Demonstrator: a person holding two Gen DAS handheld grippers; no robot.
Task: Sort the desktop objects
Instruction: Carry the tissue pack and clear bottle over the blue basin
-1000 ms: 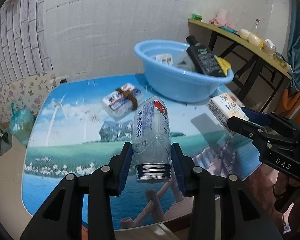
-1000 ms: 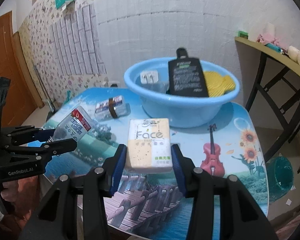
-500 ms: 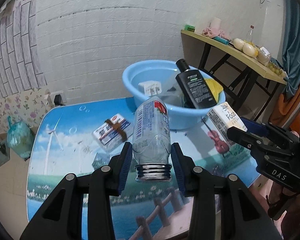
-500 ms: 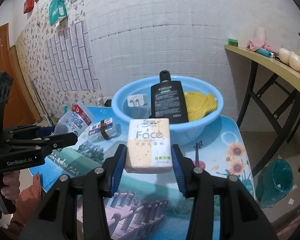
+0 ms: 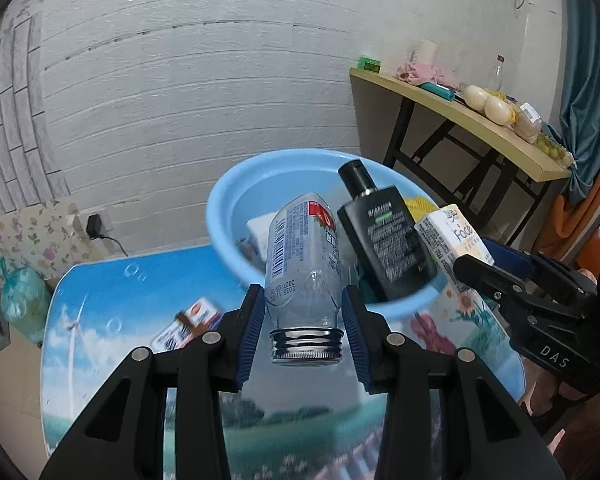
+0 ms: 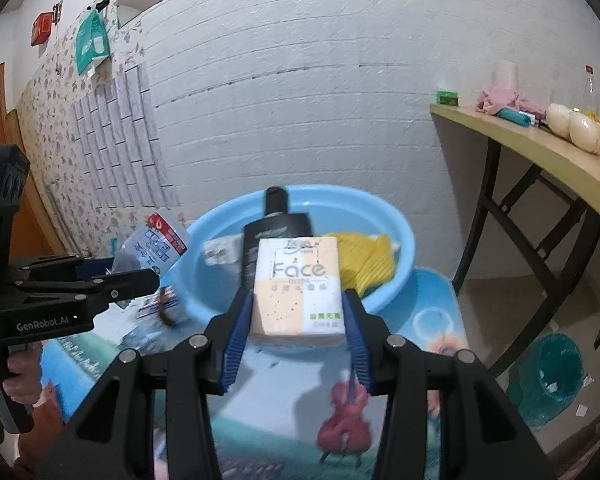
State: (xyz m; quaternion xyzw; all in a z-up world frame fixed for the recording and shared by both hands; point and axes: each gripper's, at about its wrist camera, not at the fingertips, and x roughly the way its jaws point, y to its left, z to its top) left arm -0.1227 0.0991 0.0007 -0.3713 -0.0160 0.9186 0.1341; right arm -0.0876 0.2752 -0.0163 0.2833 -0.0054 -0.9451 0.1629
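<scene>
Wood side shelf [image 6: 540, 152] w/ pink cloth [image 6: 500, 100]; teal bin [image 6: 556, 376] below.

Light-blue basin [image 5: 236, 200], black bottle [image 5: 384, 240], scenery-printed table [image 5: 112, 280].

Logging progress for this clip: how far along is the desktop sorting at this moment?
Roughly midway. Done: the black bottle, a yellow cloth and a white item already lie in the blue basin. In hand: the left hand-held gripper clamps a clear bottle, the right hand-held gripper a tissue pack, both near the basin. Left: a small banded pack on the table.
</scene>
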